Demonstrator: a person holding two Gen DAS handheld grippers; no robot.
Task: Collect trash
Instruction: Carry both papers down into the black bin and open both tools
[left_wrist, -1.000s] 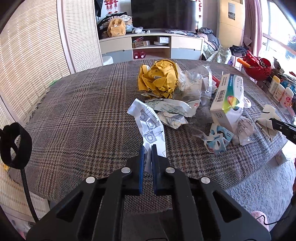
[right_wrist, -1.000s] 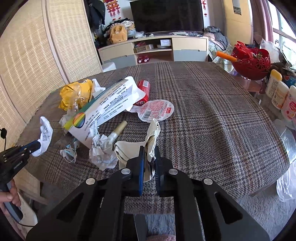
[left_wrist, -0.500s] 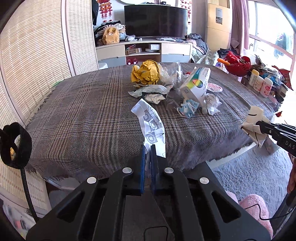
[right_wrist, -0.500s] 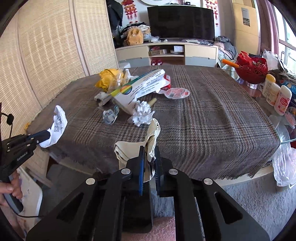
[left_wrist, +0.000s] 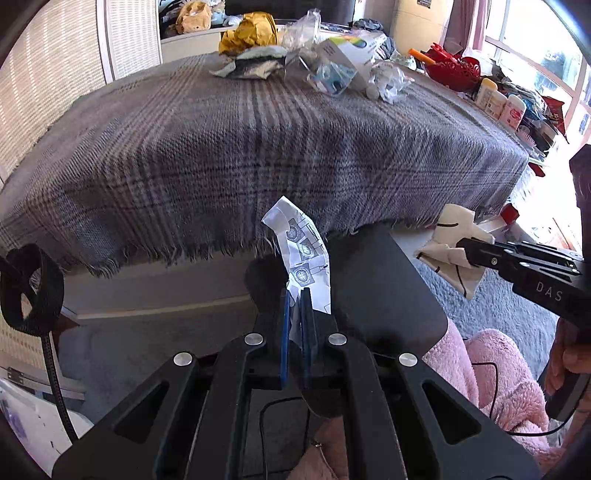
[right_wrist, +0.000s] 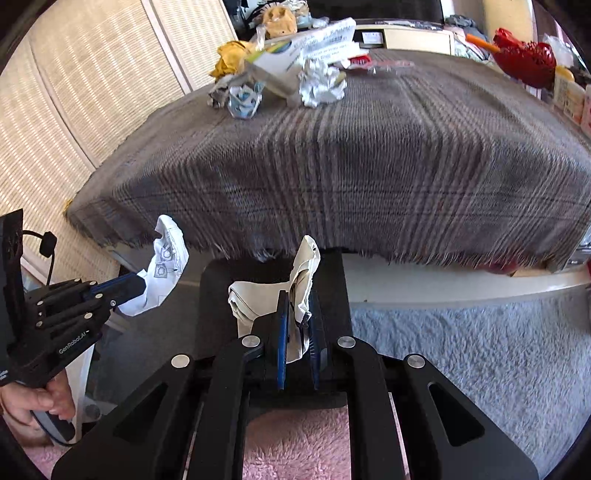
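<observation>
The plaid-covered table (left_wrist: 258, 122) stands beyond both grippers, with the remaining trash pile (left_wrist: 314, 51) heaped at its far side, well apart from either tool. Below the fringed cloth edge, a dark flat-topped object (right_wrist: 273, 295) lies directly under both loads; whether it is a bin or a lid cannot be told, so the drop point should be confirmed before any release. The left gripper (left_wrist: 293, 321) is clamped on a white printed paper strip (left_wrist: 301, 251), which curls upward and hangs free of the cloth. The right gripper (right_wrist: 297, 332) is clamped on a crumpled beige paper (right_wrist: 280, 291), bulkier and sagging toward the left. Judgement: the step in hand is carrying both pieces to the receptacle. To do it well, keep both grips firm, bring each piece squarely over the opening, and part the fingers only once low over it, since light paper drifts. Release one side at a time, keeping the two tools apart.
</observation>
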